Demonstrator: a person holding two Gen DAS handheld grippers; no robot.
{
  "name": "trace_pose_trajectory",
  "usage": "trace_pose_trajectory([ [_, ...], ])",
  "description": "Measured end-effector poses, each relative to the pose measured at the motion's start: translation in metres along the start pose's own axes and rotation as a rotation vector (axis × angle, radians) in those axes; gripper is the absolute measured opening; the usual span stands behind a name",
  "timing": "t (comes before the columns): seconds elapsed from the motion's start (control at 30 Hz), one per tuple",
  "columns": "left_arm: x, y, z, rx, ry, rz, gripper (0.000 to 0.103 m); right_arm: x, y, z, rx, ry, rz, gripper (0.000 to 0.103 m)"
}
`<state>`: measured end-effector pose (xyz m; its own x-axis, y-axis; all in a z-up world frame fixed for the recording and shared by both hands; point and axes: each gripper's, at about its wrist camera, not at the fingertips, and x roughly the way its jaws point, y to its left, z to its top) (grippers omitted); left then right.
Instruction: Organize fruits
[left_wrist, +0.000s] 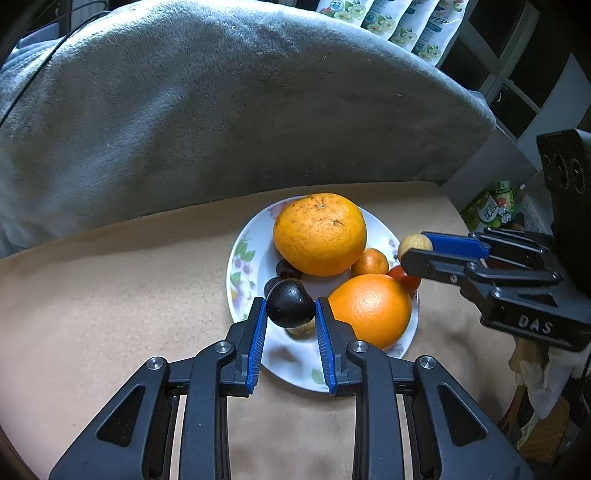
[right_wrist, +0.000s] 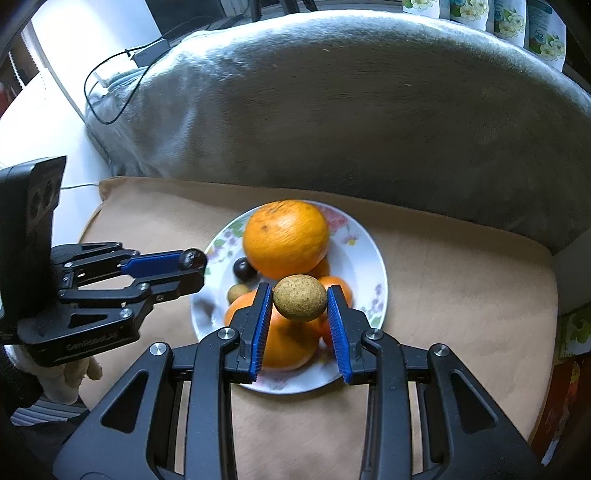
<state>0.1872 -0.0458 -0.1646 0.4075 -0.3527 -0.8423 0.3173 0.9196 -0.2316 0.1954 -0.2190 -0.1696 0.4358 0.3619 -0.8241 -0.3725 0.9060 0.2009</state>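
Note:
A white flowered plate (left_wrist: 240, 266) (right_wrist: 369, 258) on a tan cushion holds two large oranges (left_wrist: 319, 234) (left_wrist: 369, 310), a small mandarin (left_wrist: 371, 261), a red fruit (left_wrist: 408, 280) and a few small dark and greenish fruits. My left gripper (left_wrist: 290, 308) is shut on a dark plum (left_wrist: 290, 302) just above the plate's near left part; in the right wrist view that gripper (right_wrist: 194, 264) is at the plate's left rim. My right gripper (right_wrist: 300, 303) is shut on a brownish-green round fruit (right_wrist: 300, 302) over the plate; in the left wrist view it (left_wrist: 415, 249) hangs at the plate's right edge.
A grey plush blanket (left_wrist: 221, 110) (right_wrist: 369, 110) rises behind the cushion (left_wrist: 110, 295). Packages with flower prints (left_wrist: 399, 22) stand at the back. A cable (right_wrist: 110, 92) and a charger lie at the left. A gloved hand (right_wrist: 70, 376) holds the left gripper.

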Motion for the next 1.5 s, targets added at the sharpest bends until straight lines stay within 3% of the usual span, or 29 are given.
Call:
trace_pose_trajectory([
  [0.53,0.010,-0.006,0.005,0.008,0.002,0.007,0.025,0.011,-0.013,0.012,-0.004,0.009,0.006,0.033],
  [0.63,0.010,-0.008,0.005,0.009,0.001,0.005,0.025,0.011,-0.013,0.014,-0.005,0.003,0.012,0.042],
  [0.7,0.010,-0.008,0.006,0.011,0.001,0.004,0.025,0.009,-0.012,0.016,-0.008,-0.006,0.010,0.053],
  [1.0,0.010,-0.006,0.006,0.008,0.004,0.007,0.026,0.006,-0.012,0.020,-0.011,-0.014,0.021,0.053],
  [1.23,0.008,-0.008,0.006,0.024,-0.005,0.018,0.042,0.005,-0.016,0.020,-0.001,-0.015,0.007,0.054],
  [1.3,0.007,-0.009,0.007,0.028,-0.010,0.024,0.051,0.003,-0.017,0.020,0.003,-0.021,-0.002,0.065],
  [1.4,0.006,-0.010,0.007,0.033,-0.012,0.026,0.052,0.000,-0.019,0.019,0.008,-0.029,-0.007,0.066],
  [1.5,0.004,-0.012,0.008,0.042,-0.016,0.039,0.063,-0.001,-0.021,0.018,0.012,-0.026,-0.016,0.066],
])
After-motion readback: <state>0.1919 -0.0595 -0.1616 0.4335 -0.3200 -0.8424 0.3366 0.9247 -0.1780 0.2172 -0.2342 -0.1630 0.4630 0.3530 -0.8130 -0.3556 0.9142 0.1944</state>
